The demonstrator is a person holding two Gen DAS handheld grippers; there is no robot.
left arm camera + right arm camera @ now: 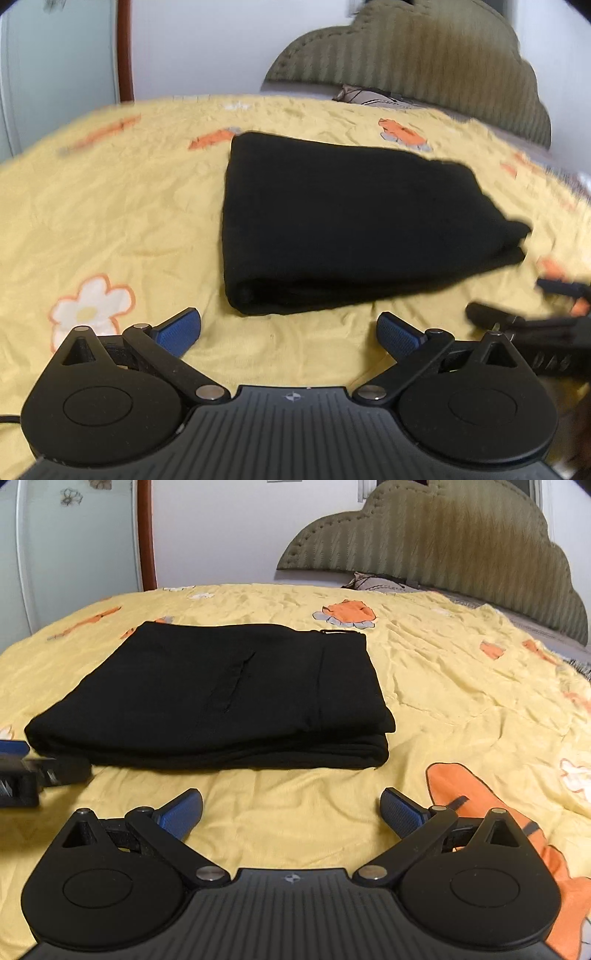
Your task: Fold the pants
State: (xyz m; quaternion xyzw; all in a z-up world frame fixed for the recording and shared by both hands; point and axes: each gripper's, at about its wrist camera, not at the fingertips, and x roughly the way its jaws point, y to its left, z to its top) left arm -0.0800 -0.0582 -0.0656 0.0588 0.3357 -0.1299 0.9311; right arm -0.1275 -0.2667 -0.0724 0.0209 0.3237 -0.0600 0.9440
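Blue pads mark your two grippers, nearest the lens in each view. Your left gripper [289,334] is spread wide and holds nothing; it hovers over the bedspread [110,221] just short of the pants [332,221]. Your right gripper [291,814] is likewise spread and empty, close to the near edge of the pants.

Beyond the fingers, the pants lie flat on the bed as a compact black stack, layers showing along the near edge, touched by neither gripper. The folding appears finished or nearly so. If another fold is wanted, you would need to close on the near layered edge with both grippers together and carry it over without letting the layers slip; otherwise only a withdrawal remains.

The right wrist view is the sharper: it shows a pocket slit [232,686], a waistband seam and a pale label at the far right corner. The left wrist view, blurred, shows instead the rounded fold at the stack's near left corner and a loose flap at its right end. Each view catches the other gripper at its margin.

Farthest back stand a headboard [461,546], a pillow [369,96] and the wall.
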